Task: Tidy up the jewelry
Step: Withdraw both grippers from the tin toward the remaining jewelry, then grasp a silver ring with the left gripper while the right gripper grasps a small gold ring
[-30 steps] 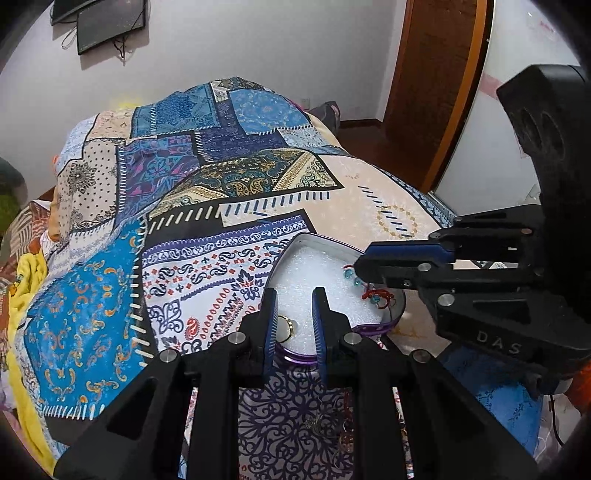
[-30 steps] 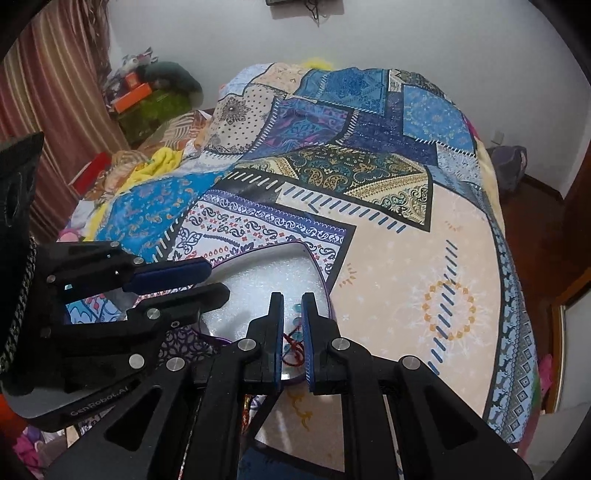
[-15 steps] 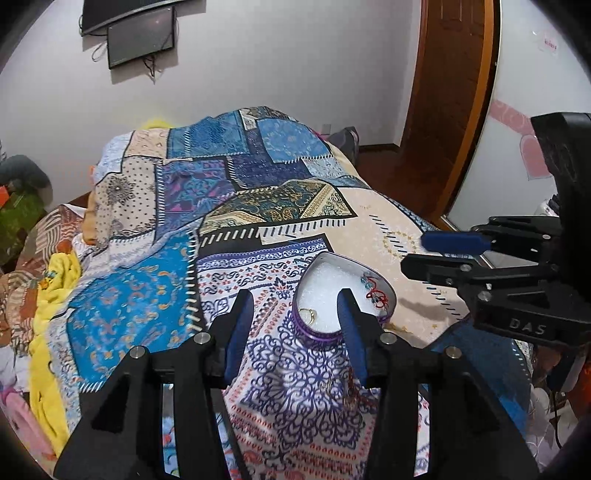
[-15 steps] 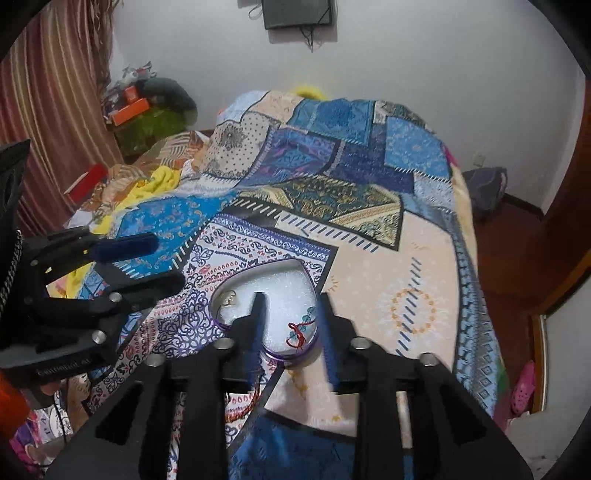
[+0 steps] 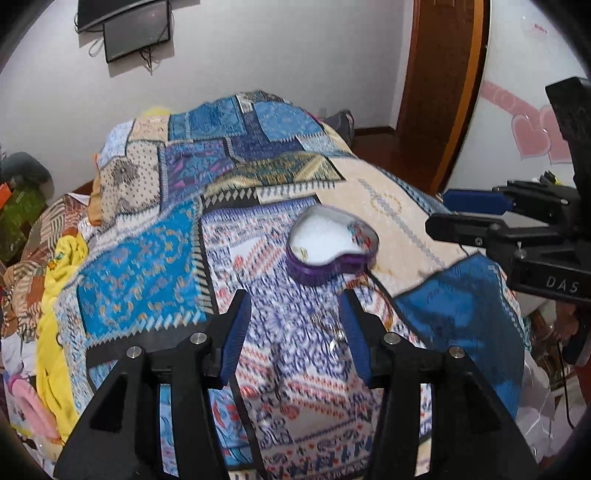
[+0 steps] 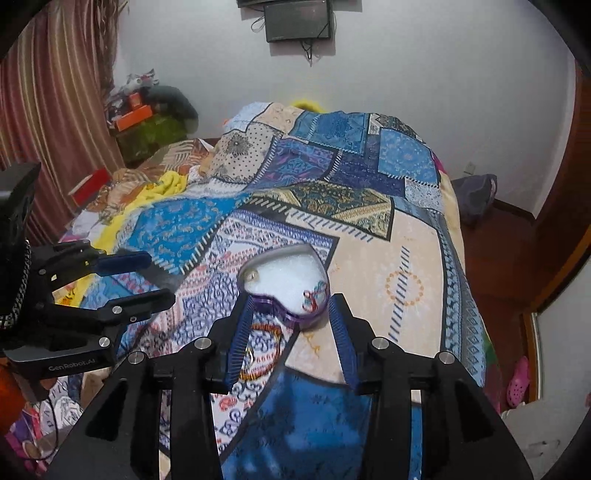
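Observation:
A purple heart-shaped jewelry box [image 5: 332, 247] with white lining lies open on the patterned bedspread [image 5: 155, 266]. It holds a gold ring [image 5: 303, 252] on its left and a red-and-blue beaded piece [image 5: 360, 236] on its right. The box also shows in the right wrist view [image 6: 286, 286]. My left gripper [image 5: 295, 325] is open and empty, held back from the box above loose silver jewelry [image 5: 328, 325]. My right gripper [image 6: 291, 325] is open and empty, just short of the box, above a red cord bracelet [image 6: 264, 350] on the bedspread.
The bed's right edge drops to a wooden floor [image 6: 495, 243] with a brown door [image 5: 439, 85] beyond. Piled clothes and a yellow cloth [image 5: 59, 273] lie along the bed's left side. A wall screen [image 6: 297, 20] hangs above the headboard end.
Both grippers opened from nearly shut and pulled back and up from the box. The ring and beaded piece stay in the box.

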Tool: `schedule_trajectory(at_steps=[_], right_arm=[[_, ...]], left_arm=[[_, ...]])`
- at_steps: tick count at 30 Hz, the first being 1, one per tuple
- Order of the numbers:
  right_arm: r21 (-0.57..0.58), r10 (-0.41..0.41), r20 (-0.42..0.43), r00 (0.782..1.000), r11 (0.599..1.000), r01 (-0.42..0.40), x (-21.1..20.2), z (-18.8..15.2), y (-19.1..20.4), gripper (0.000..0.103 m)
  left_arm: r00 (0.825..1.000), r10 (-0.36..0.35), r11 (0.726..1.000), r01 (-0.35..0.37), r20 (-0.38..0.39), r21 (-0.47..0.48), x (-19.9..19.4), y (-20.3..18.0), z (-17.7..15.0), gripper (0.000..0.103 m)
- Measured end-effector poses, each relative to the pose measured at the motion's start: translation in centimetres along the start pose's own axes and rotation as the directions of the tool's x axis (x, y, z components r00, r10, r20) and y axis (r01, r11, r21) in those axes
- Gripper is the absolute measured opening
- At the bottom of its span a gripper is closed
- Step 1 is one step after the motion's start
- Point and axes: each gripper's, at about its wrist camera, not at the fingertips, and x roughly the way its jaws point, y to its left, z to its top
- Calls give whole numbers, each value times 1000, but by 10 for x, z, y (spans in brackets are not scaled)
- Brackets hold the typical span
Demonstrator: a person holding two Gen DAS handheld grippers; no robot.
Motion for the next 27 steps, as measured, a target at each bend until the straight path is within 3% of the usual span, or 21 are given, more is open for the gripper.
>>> schedule_trajectory(at_steps=[8, 15, 20, 27], right_arm=[[16, 6, -51, 999, 1000, -6, 6, -27, 2, 39], [29, 13, -94, 995, 1000, -10, 15, -42, 0, 39], [37, 25, -106, 994, 999, -21, 20, -48, -2, 39], [11, 13, -95, 995, 1000, -12, 26, -49, 3, 39]], left_arm=[[994, -60, 998, 61, -96, 6, 20, -14, -30, 49], [989, -104, 994, 105, -108, 2, 34, -24, -39, 49], [982, -136, 991, 137, -132, -4, 47, -25, -40, 29], [979, -148, 989, 146, -137, -19, 58, -21, -42, 28]])
